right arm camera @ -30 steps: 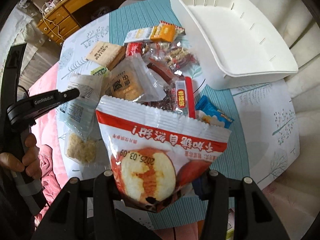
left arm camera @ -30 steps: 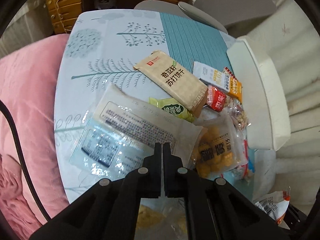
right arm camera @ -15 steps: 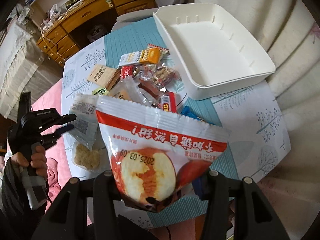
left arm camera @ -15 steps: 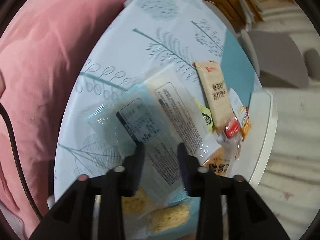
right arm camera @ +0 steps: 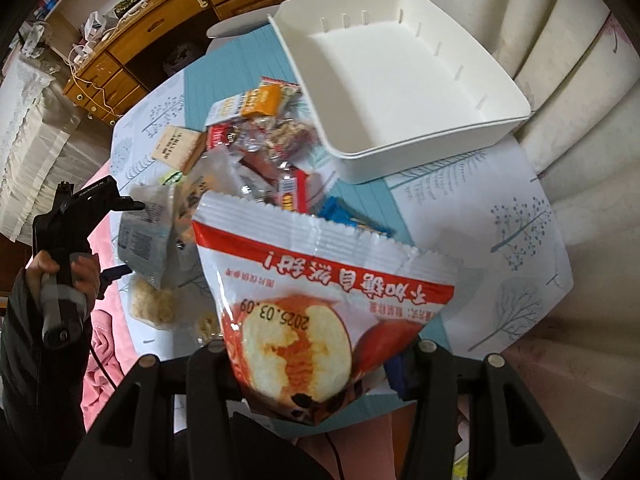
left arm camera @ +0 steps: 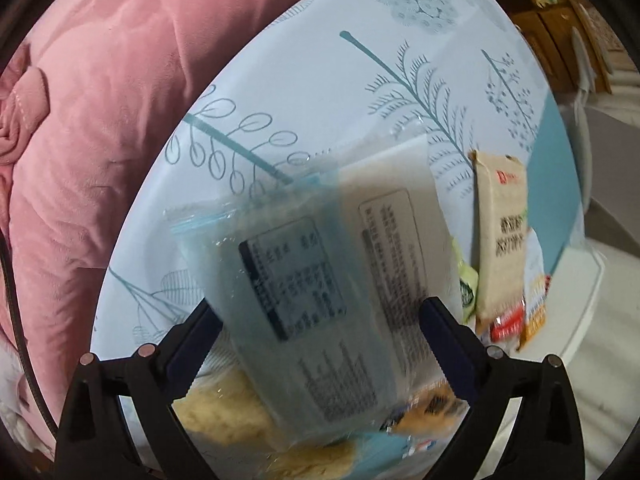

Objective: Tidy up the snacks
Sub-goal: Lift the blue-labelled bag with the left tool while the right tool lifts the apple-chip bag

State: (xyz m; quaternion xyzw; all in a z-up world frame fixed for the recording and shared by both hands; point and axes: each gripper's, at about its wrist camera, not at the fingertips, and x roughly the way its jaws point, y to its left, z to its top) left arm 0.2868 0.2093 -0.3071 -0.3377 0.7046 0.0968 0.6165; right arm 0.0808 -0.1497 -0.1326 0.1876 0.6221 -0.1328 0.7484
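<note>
My right gripper (right arm camera: pixel 316 356) is shut on a red and white apple-chip bag (right arm camera: pixel 320 300) and holds it upright above the table's near edge. The empty white bin (right arm camera: pixel 400 80) stands at the far right. My left gripper (left arm camera: pixel 320 320) is open, its fingers (left arm camera: pixel 192 336) astride a clear blue-tinted cracker pack (left arm camera: pixel 304 280) that appears to lie flat on the table; from the right wrist view the left gripper (right arm camera: pixel 128 236) is at the left, at that pack (right arm camera: pixel 144 240).
A pile of snacks (right arm camera: pixel 264 136) lies between the pack and the bin, with a tan cracker box (left arm camera: pixel 500 232) at its far side. A pink quilt (left arm camera: pixel 80 120) borders the table on the left. A wooden desk (right arm camera: pixel 132 40) stands beyond.
My left gripper has opened from shut to wide and come down around the blue-tinted pack. My right gripper has lifted the apple-chip bag higher and back from the pile.
</note>
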